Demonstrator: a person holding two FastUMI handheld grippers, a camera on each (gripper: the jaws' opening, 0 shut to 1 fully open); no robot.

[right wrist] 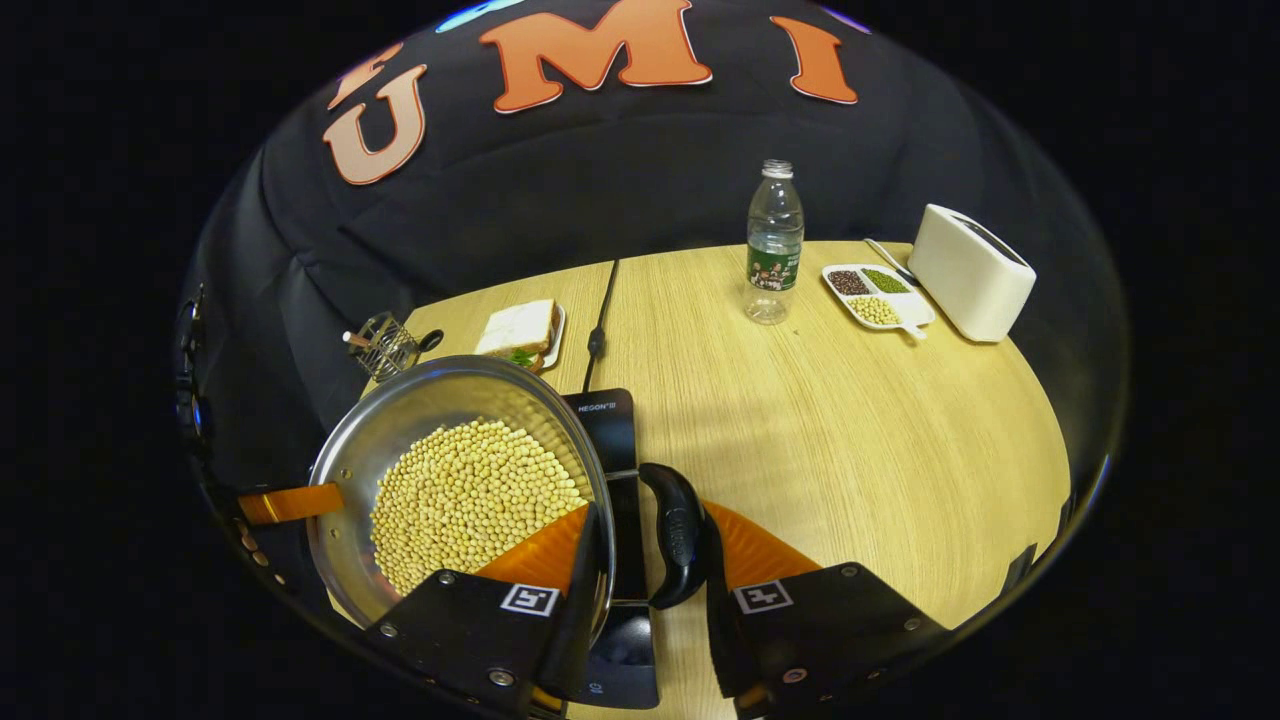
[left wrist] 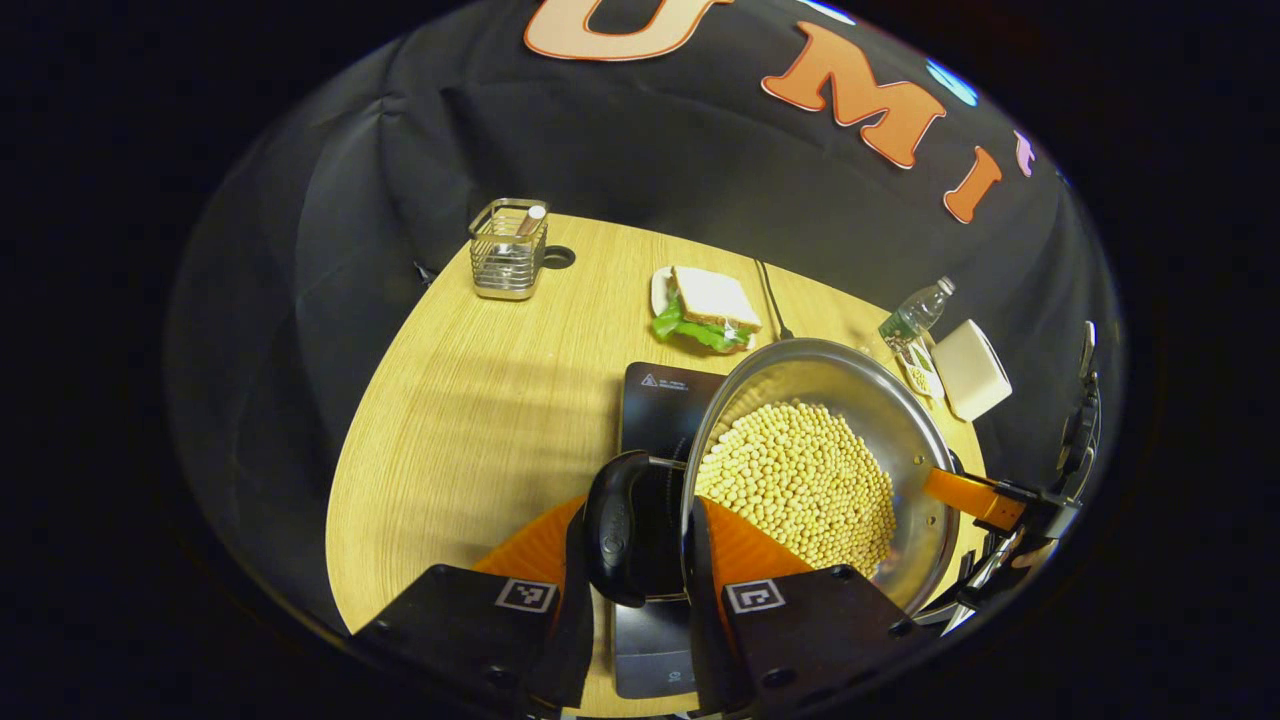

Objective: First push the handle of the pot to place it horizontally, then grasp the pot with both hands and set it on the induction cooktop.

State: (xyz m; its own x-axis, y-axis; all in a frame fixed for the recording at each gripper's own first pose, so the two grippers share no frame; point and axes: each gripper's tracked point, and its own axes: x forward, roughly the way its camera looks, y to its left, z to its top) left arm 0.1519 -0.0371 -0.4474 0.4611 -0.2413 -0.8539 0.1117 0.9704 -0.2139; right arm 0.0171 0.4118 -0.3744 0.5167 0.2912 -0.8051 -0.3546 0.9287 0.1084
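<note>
Gripping one black loop handle each, the left gripper (left wrist: 638,610) and the right gripper (right wrist: 650,610) carry the round stainless-steel pot (left wrist: 890,400) filled with pale yellow beans, held between them. In the left gripper view, both fingers are closed narrowly on a black loop handle (left wrist: 615,525); in the right gripper view, the fingers are pressed on the opposite black handle (right wrist: 675,535).

The pot is seen raised and tilted, directly over the flat black induction cooktop (left wrist: 660,405), which lies on the light wooden table (left wrist: 470,400). The line through the two handles runs left to right, so the pot lies between the grippers, equally near to each. The coming move is judged to be a level descent onto the cooktop's glass.

White lettering at the cooktop's far edge (right wrist: 597,408) appears to read "HEGON", though this is small. The label on the clear plastic bottle (right wrist: 773,245) is too small to be read. Farther off, a sandwich on a white plate (left wrist: 705,305) and a white toaster (right wrist: 970,272) are seen.
</note>
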